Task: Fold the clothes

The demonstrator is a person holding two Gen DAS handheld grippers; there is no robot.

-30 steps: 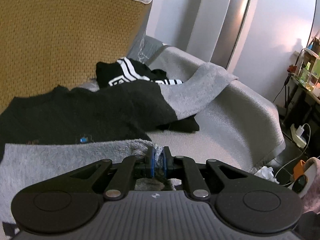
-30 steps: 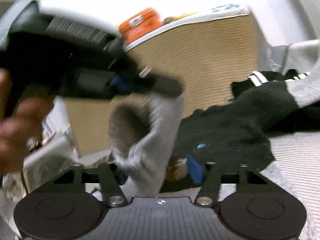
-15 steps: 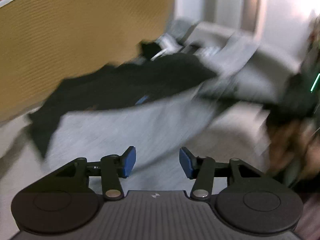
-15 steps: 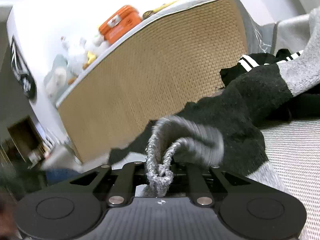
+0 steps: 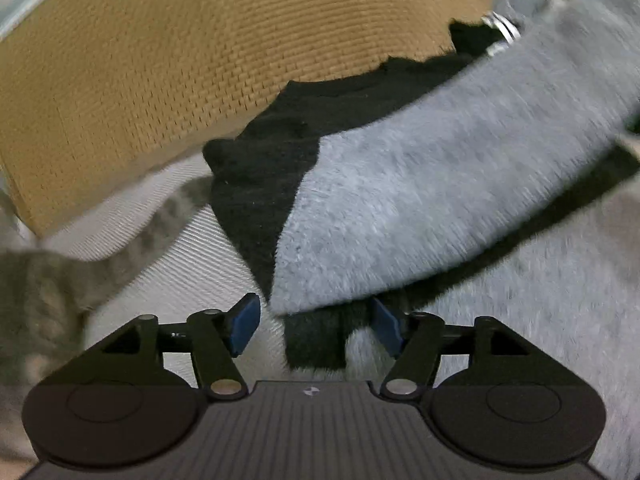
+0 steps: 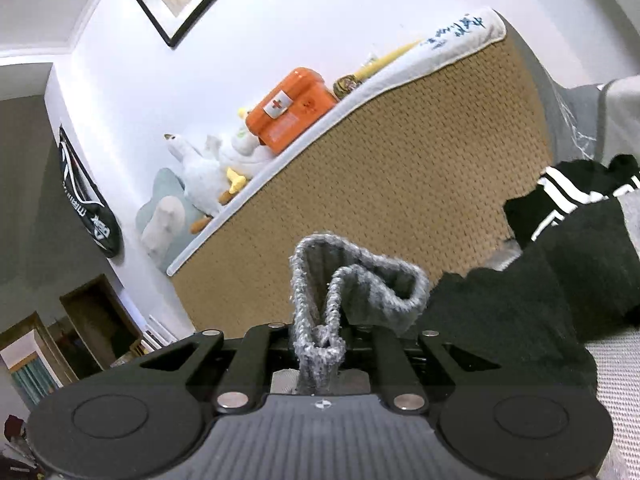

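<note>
Left-wrist view showed the left tongs (image 5: 314,326) with their blue pads spread wide apart and gripping nothing, hovering low over the fuzzy grey-and-black knitted sweater (image 5: 420,200) that lay across the pale ribbed sofa seat (image 5: 180,268). A grey band of that sweater, probably a sleeve or a turned-over edge, ran from about 6 o'clock up toward 2 o'clock, lying over the black part, while more grey knit filled the frame at 4 o'clock. The woven tan rattan backrest (image 5: 200,60) rose behind at 11 o'clock, and a blurred grey-brown striped furry shape (image 5: 48,280) sat at 9 o'clock, too smeared to name with certainty. Right-wrist view showed the right tongs (image 6: 320,350) pressed together on a bunched grey ribbed edge of the sweater, which stood up in a loop just above the fingers; the black body trailed off toward 3 o'clock, where a black garment with white stripes (image 6: 560,192) lay crumpled against the backrest. Judging by this, the folding was only part way: one grey portion seemed laid over the body, yet the sweater sat spread and uneven, one edge was held aloft, and the striped garment was unfolded. How many folds remained could not be settled.
</note>
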